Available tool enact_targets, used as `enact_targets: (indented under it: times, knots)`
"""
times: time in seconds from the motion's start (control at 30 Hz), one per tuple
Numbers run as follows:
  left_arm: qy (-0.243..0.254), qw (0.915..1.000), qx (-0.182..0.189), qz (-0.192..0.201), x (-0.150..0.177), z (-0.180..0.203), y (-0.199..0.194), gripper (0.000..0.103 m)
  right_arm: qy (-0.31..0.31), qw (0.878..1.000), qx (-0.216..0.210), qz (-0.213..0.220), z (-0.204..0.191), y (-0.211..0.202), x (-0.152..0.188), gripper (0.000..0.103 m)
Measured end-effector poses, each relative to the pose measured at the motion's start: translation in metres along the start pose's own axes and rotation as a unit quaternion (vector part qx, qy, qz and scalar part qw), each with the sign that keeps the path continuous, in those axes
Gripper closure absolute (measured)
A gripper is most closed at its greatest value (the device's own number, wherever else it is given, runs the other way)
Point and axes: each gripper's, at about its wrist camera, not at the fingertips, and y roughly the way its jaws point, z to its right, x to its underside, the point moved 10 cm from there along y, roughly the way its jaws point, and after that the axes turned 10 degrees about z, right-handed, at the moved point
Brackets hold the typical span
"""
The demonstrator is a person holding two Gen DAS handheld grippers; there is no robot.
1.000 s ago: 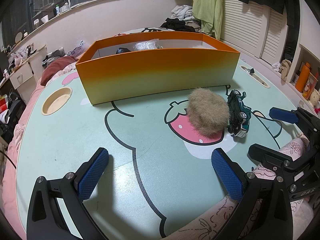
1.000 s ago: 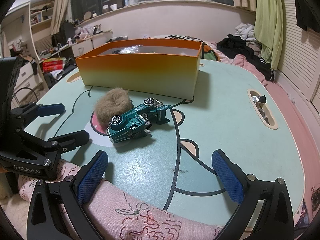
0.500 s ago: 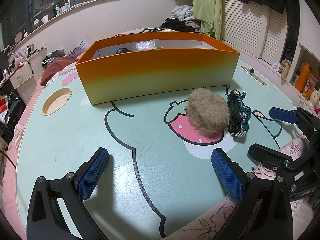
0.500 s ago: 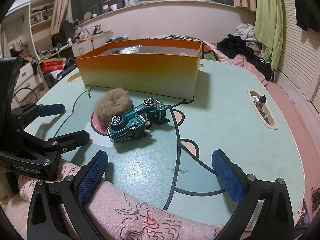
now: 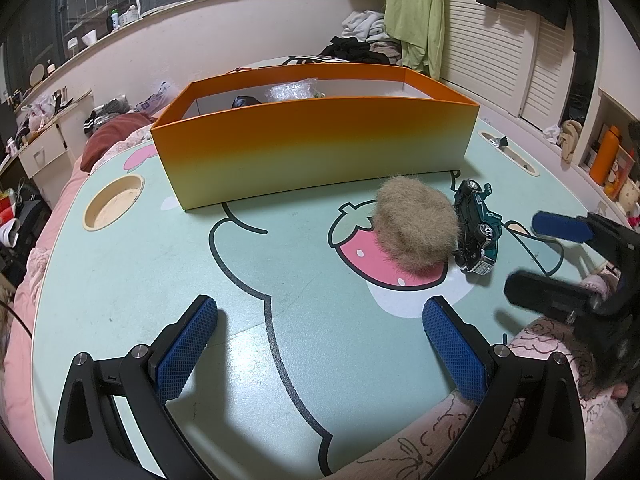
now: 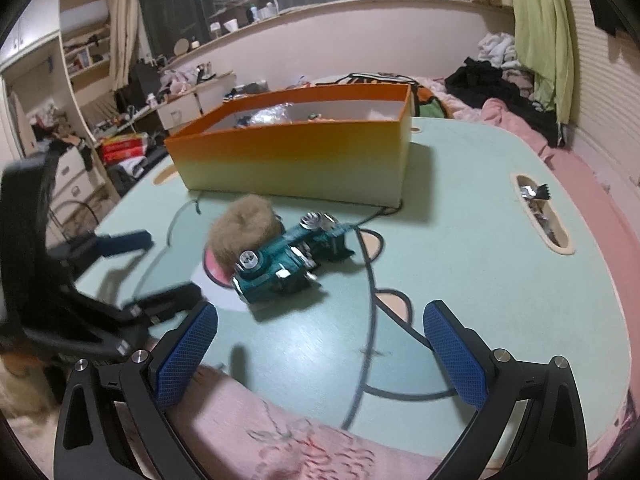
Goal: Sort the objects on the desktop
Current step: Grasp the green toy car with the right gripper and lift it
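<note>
On the mint table (image 5: 120,280), the right gripper (image 6: 320,356), wide open and empty, has just started moving toward the green toy car (image 6: 280,260) lying beside the fur ball (image 5: 416,226), while the left gripper (image 5: 320,344) stays open, empty.

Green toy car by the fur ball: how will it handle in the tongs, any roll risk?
The green toy car looks rigid, possibly die-cast, so probably dense for its size. It lies tipped on its side against the fur ball, so rolling seems unlikely now; set upright, its wheels could roll.
</note>
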Motion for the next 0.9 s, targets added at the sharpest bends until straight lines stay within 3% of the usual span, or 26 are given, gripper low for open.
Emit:
enact_targets:
  times: [0.1,0.23,0.3,0.37,0.63,0.8,0.83,0.9]
  knots:
    - [0.0,1.0,0.0,0.0,0.001,0.0,0.0,0.001,0.034,0.999,-0.014,0.007,-0.002,0.002,-0.014,0.0]
    - [0.0,1.0,0.0,0.0,0.001,-0.001,0.0,0.001,0.068,0.997,0.03,0.0,0.01,0.015,-0.024,0.001]
    - [0.0,1.0,0.0,0.0,0.0,-0.001,0.0,0.001,0.083,0.996,0.041,-0.017,0.014,0.022,-0.019,0.008]
    - [0.0,1.0,0.0,0.0,0.001,-0.001,-0.001,0.001,0.074,0.996,0.046,-0.015,0.013,0.021,-0.017,0.013]
    - [0.001,1.0,0.0,0.0,-0.002,0.003,-0.001,0.001,0.045,0.995,0.089,0.001,0.025,0.005,-0.013,0.014]
    - [0.001,1.0,0.0,0.0,-0.001,0.003,-0.001,0.001,-0.014,0.992,0.124,-0.033,0.022,0.016,-0.002,0.014]
    - [0.0,1.0,0.0,0.0,-0.001,0.002,0.0,0.001,-0.029,0.991,0.129,-0.035,0.02,0.017,-0.001,0.016]
    - [0.001,1.0,0.0,0.0,-0.001,0.002,-0.001,0.001,-0.049,0.991,0.12,-0.018,0.015,0.017,-0.002,0.04]
